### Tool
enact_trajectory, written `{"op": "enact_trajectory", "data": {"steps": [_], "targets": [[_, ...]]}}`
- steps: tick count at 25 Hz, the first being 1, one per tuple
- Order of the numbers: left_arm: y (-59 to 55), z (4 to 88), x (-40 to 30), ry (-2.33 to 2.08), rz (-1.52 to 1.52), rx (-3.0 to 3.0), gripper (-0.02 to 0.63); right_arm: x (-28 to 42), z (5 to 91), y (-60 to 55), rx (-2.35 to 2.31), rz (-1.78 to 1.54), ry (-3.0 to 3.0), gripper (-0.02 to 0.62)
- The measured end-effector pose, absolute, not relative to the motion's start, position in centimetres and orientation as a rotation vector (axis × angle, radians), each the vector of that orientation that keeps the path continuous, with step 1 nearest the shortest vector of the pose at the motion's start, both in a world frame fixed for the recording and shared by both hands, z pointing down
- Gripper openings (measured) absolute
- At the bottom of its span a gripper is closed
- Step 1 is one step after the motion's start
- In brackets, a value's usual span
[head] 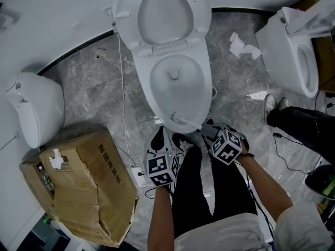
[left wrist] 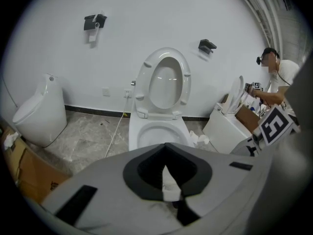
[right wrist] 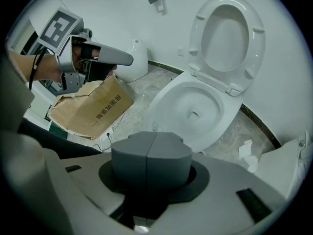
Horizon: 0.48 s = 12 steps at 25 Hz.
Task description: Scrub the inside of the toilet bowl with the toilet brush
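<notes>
Both hover at six o'clock of the toilet bowl (head: 207, 95): right tongs (right wrist: 149, 165) together, left tongs (left wrist: 167, 180) unreadable. Scrubbing apparently unstarted; next, grasp the brush.

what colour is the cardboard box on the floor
Brown, with dark print; the box shows best in the head view.

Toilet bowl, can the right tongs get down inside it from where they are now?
Probably yes: the right tongs hover by the toilet bowl's front rim, the seat is up, and nothing covers the opening.
</notes>
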<state>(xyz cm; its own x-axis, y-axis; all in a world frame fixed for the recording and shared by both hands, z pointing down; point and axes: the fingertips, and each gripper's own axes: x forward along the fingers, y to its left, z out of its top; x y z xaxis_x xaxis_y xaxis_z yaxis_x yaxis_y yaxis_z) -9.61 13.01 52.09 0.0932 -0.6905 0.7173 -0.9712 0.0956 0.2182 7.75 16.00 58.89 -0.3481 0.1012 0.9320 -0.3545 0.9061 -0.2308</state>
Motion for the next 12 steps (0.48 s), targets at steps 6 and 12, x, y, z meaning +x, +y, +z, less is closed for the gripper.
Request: {"op": "enact_trajectory", "data": {"steps": [6, 12], "targets": [[12.8, 52.0, -10.3, -1.655, 0.518, 1.648, 0.029, 5.6, 59.7, 15.7, 0.243, 0.574, -1.928, 0.178], [11.0, 52.9, -9.6, -1.643, 0.541, 1.645, 0.029, 4.3, 60.6, 14.4, 0.256, 0.603, -1.958, 0.178]]}}
